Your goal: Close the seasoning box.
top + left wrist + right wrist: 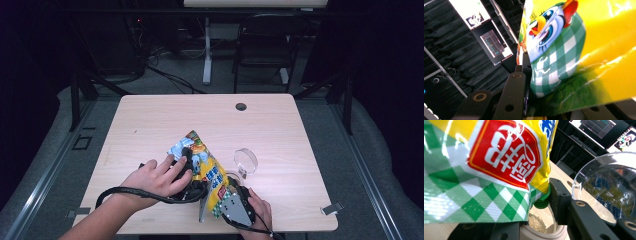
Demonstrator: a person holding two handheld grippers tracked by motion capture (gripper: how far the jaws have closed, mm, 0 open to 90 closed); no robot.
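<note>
A yellow snack-style pouch (205,167) with a cartoon bird and green checks is held tilted above the wooden table (150,120). My left gripper (186,161) is shut on its upper part; in the left gripper view the pouch (579,55) is pressed against my black jaw. My right gripper (231,192) is at the pouch's lower end. In the right gripper view the pouch's green screw cap (541,200) sits against one pad (556,195); the other jaw is hidden under the pouch (486,165). Below the cap stands a beige bowl (559,233) with pale powder (536,222) in it.
A clear glass bowl (246,161) stands on its side just right of the pouch, close to my right gripper (604,190). A cable hole (241,106) lies at the table's far side. A chair (265,45) and a table leg stand beyond. A metal clip (331,208) sits at the right front edge.
</note>
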